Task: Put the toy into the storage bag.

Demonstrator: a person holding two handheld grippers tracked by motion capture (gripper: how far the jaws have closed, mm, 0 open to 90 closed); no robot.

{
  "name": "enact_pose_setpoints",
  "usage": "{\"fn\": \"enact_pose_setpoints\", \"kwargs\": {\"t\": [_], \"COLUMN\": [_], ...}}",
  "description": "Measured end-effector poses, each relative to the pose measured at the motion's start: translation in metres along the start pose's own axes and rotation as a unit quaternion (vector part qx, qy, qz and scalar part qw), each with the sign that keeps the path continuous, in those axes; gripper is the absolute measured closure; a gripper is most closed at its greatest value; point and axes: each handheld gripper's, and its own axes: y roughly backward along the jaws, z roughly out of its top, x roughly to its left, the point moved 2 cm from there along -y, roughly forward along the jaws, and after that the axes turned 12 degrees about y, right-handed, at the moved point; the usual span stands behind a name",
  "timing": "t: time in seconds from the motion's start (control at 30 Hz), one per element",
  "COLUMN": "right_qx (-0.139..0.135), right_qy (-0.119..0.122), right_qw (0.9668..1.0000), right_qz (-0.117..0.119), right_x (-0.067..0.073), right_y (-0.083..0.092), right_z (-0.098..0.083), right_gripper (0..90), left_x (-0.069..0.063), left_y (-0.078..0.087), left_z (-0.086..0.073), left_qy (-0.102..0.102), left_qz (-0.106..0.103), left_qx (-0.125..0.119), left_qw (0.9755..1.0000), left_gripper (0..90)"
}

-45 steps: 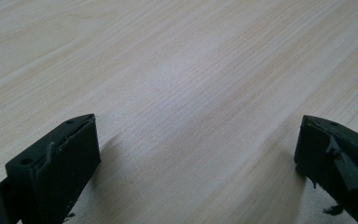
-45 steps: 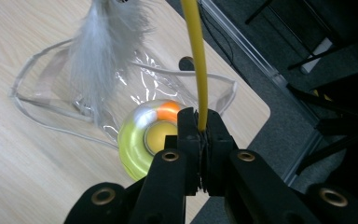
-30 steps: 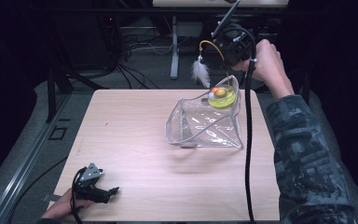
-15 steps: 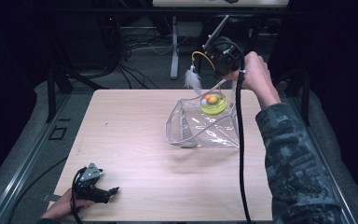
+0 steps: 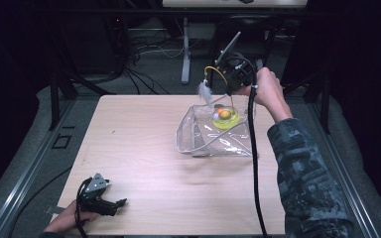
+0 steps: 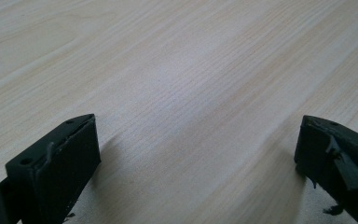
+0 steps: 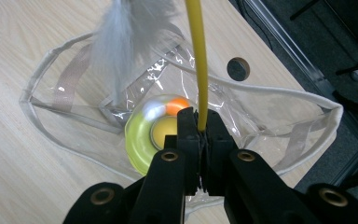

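One cat toy: yellow wand [image 7: 199,65] rising from a round yellow-green base [image 7: 142,137] with an orange ball [image 7: 178,105] in its track and a grey-white feather [image 7: 117,42] hanging at the wand's far end. Base sits inside a clear plastic bag [image 5: 213,139] lying at the far right part of the surface [image 5: 144,148]; bag has pale trim and handles, and its mouth stands open upward.

Right tool [image 7: 200,126]: held above the bag by the person's right hand [image 5: 268,91], jaws closed tight on the wand, just above the base. In the high view the wand arcs up and over from the right tool [image 5: 230,94], the feather [image 5: 204,91] dangling beside the bag's far edge. Black cable [image 5: 254,163] trails from this tool down along the camouflage-patterned sleeve [image 5: 307,183].

Left tool [image 5: 116,202]: resting low at the near left corner of the surface, in the left hand [image 5: 67,223], well apart from the bag. Jaws spread wide, nothing between them, bare pale wood grain beneath.

One round hole [image 7: 238,68] in the surface near the bag
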Motion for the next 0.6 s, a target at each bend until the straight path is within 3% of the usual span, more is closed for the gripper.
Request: {"fn": "enact_pose_setpoints", "kwargs": {"t": [0.07,0.23,0.4,0.47,0.6], "right_qx": [0.006,0.009,0.019,0.018,0.028], "right_qy": [0.005,-0.012,-0.012,-0.026,-0.025], "right_qw": [1.0000,0.9999,0.9997,0.9994,0.9992], "right_qz": [0.000,0.004,0.008,0.014,0.012], "right_x": [0.001,0.001,0.000,0.000,0.001], "right_y": [-0.004,-0.015,-0.025,-0.029,-0.036], "right_z": [-0.002,-0.009,-0.016,-0.019,-0.027], "right_gripper": [88.0,88.0,87.9,88.0,87.9], "left_x": [0.000,0.000,0.000,0.000,0.000], "left_y": [0.000,0.000,0.000,0.000,0.000], "left_z": [0.000,0.000,0.000,0.000,0.000], "left_qy": [0.000,0.000,0.000,0.000,0.000], "left_qz": [0.000,0.000,0.000,0.000,0.000], "left_qx": [0.000,0.000,0.000,0.000,0.000], "left_qw": [1.0000,1.0000,1.0000,1.0000,1.0000], "left_gripper": [0.0,0.0,0.0,0.0,0.0]}}
